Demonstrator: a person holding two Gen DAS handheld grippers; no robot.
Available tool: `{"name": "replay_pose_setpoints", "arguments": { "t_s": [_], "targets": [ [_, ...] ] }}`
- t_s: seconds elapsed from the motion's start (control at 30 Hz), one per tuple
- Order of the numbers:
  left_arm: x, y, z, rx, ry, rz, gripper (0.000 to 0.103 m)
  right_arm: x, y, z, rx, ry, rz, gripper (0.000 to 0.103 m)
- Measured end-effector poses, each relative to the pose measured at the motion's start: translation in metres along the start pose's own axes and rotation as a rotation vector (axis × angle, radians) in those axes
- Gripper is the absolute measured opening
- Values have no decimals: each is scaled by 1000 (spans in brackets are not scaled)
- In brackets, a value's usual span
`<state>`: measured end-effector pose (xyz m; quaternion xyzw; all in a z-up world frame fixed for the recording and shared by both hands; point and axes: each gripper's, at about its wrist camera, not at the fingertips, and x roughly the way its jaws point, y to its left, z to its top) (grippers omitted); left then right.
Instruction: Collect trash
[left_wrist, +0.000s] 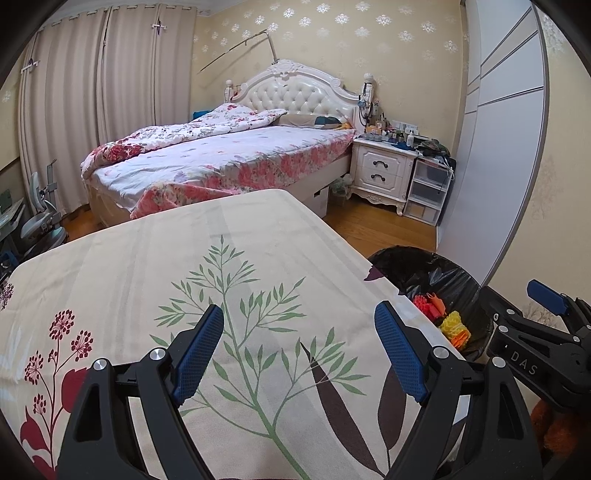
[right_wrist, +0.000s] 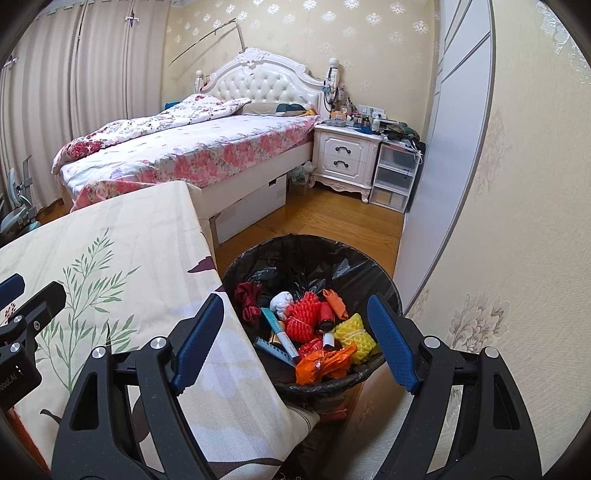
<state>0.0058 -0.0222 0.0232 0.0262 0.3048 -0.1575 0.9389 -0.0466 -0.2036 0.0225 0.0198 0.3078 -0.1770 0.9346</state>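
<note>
- The left tongs (left_wrist: 299, 354) sit in the lower middle of the left wrist view, above the table (left_wrist: 258, 236). Their blue pads are wide apart and nothing is between them, only the cloth with green leaves under them.
- The right tongs (right_wrist: 295, 343) are in the lower middle of the right wrist view, also wide open and holding nothing. One finger is over the table edge (right_wrist: 207, 236), the other over the rim of the bin.
- The trash bin (right_wrist: 384, 273), lined with a black bag, stands on the wooden floor just beside the right edge of the table. In the left wrist view it shows at the right (left_wrist: 450, 273).
- The trash lies inside the bin: red foam nets (right_wrist: 304, 314), a yellow foam net (right_wrist: 354, 330), orange wrappers (right_wrist: 321, 363), a white crumpled piece (right_wrist: 282, 301), a dark red cord (right_wrist: 249, 297) and a teal tube (right_wrist: 280, 334).
- In the left wrist view the right tongs (left_wrist: 546, 332) show at the right edge.
- A bed (left_wrist: 221, 155) with a flowered cover fills the middle of the background, with a white nightstand (left_wrist: 384, 170) to its right.
</note>
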Motion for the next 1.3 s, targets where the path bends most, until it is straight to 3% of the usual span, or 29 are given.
{"name": "replay_pose_setpoints", "arguments": {
  "t_s": [0.5,0.73,1.0,1.3],
  "targets": [
    [-1,-1,0,-2,-5,19,81,1,0,0,-2,1,1,78],
    [-3,1,1,-15,-6,-18,84,2,2,-3,-4,4,3,78],
    [-4,-1,1,10,-15,8,85,3,4,-5,-6,5,4,78],
    [4,17,-3,-31,31,50,85,8,22,-8,-36,18,29,78]
  ]
}}
